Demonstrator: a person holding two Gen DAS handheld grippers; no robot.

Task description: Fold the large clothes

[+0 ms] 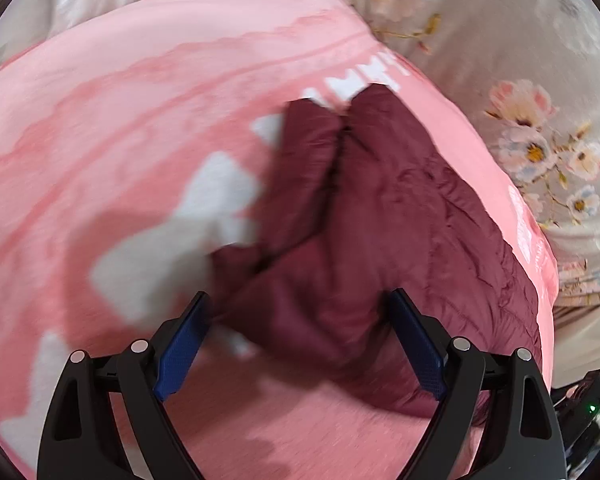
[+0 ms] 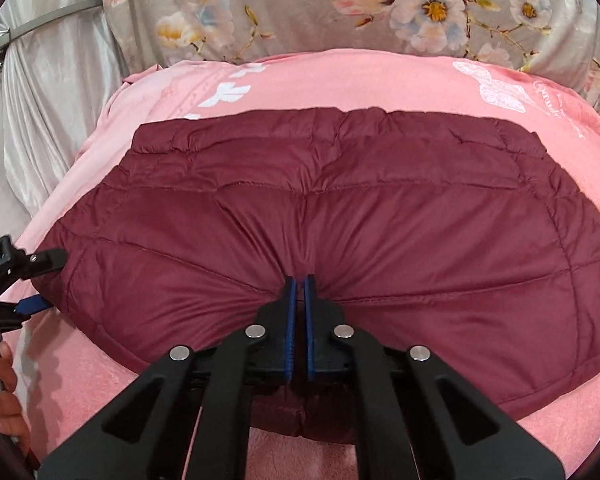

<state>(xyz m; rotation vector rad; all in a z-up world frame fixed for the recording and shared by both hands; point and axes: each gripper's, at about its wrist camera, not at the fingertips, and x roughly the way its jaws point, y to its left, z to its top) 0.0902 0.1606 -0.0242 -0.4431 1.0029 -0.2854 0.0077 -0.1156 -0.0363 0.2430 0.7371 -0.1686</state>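
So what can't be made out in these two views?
- Left wrist view: motion blur smears the white print on the pink blanket.
- Right wrist view: the right gripper hides the near hem of the maroon quilted jacket.
- Right wrist view: the left gripper is cut off by the frame edge.

both wrist views look steeply down, close over the maroon jacket.

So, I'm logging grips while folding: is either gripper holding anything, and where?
The right gripper is shut on the maroon puffer jacket, pinching its near edge mid-width. The left gripper is open, holding nothing.
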